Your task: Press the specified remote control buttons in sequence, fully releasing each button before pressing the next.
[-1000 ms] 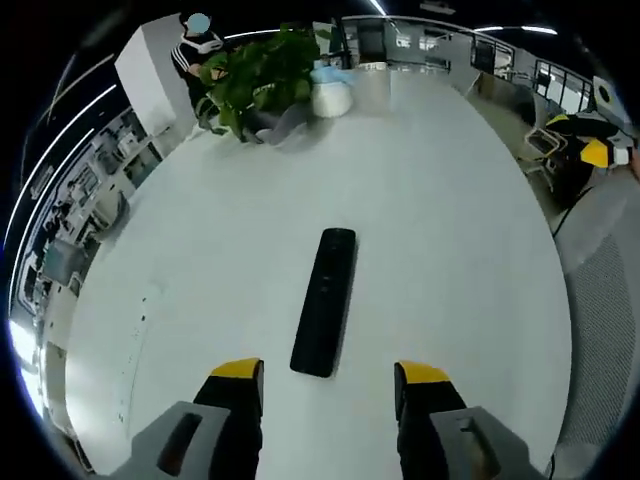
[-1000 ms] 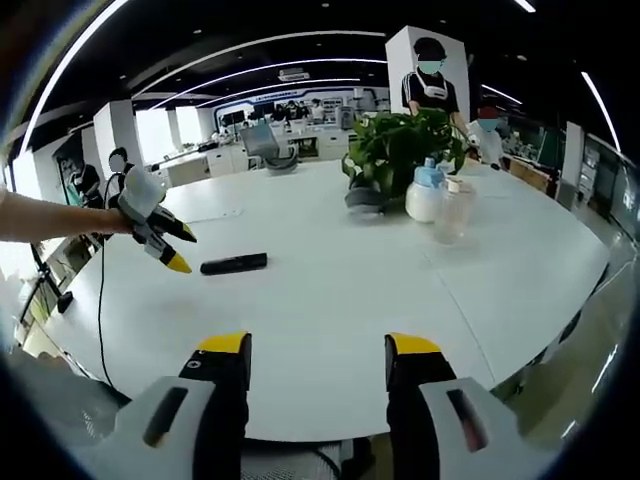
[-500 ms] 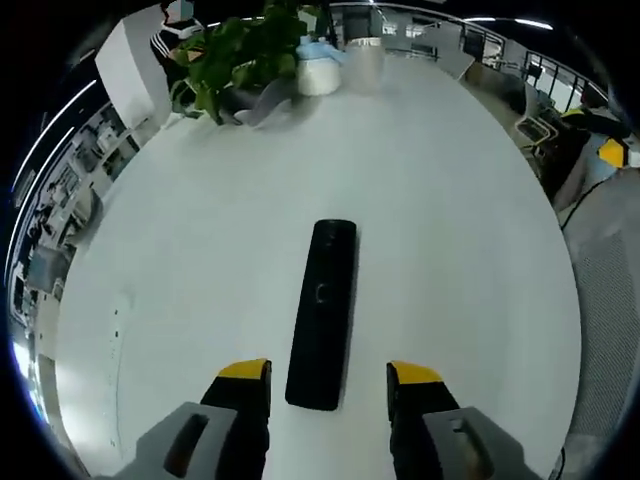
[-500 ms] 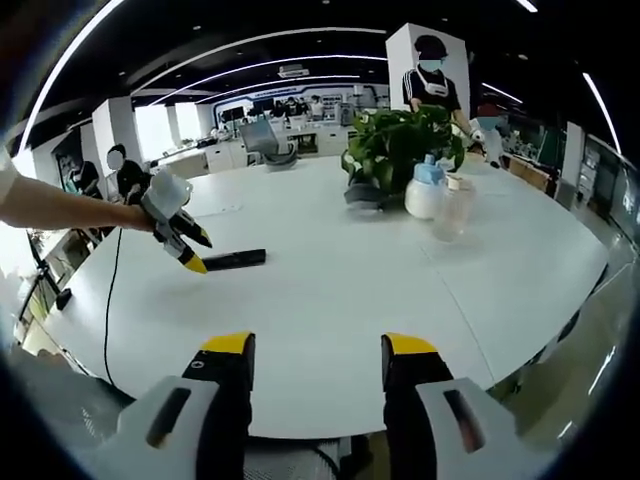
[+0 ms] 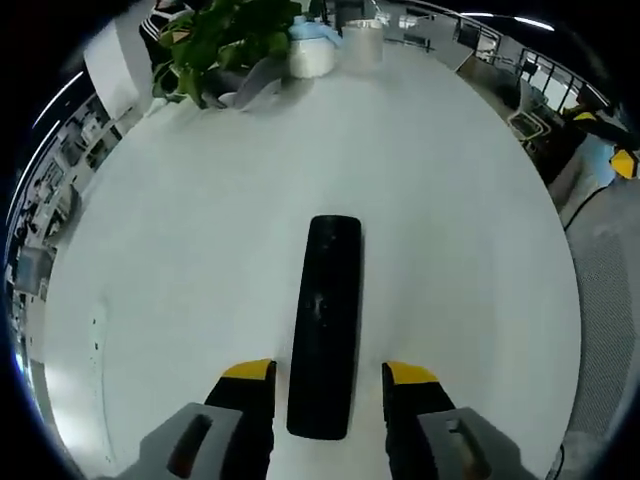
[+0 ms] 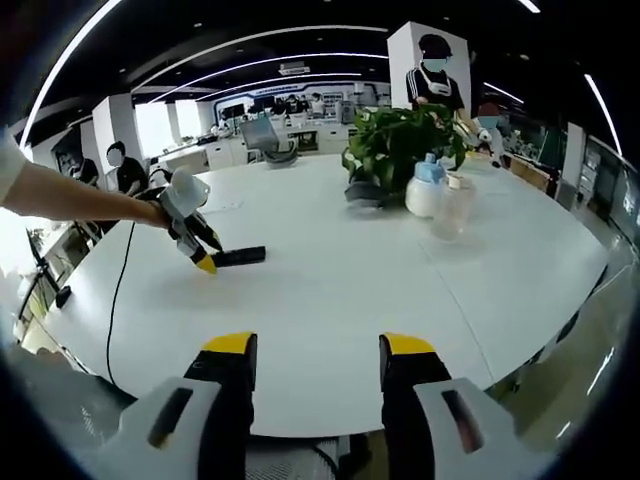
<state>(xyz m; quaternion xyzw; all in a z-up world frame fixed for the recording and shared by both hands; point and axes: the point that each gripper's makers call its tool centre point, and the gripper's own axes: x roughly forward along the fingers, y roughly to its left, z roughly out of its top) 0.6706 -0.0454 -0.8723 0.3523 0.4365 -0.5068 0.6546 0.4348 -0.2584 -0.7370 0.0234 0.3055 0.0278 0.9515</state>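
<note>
Remote control (image 5: 326, 322) between left gripper (image 5: 328, 374) jaws

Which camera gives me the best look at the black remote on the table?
The left gripper view: the remote lies lengthwise between the open left claw, seen large from above. In the right gripper view the remote is a small dark bar far across the white table, at the left claw's tips.

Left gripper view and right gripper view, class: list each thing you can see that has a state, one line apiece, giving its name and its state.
Remote control: lying flat on the white table, its near end between the left claw's jaws, not gripped.
Left claw: open, straddling the remote's near end.
Right claw: open, holding nothing, away from the remote.
Potted plant: upright.
Clear bottle: upright, beside the plant.
</note>
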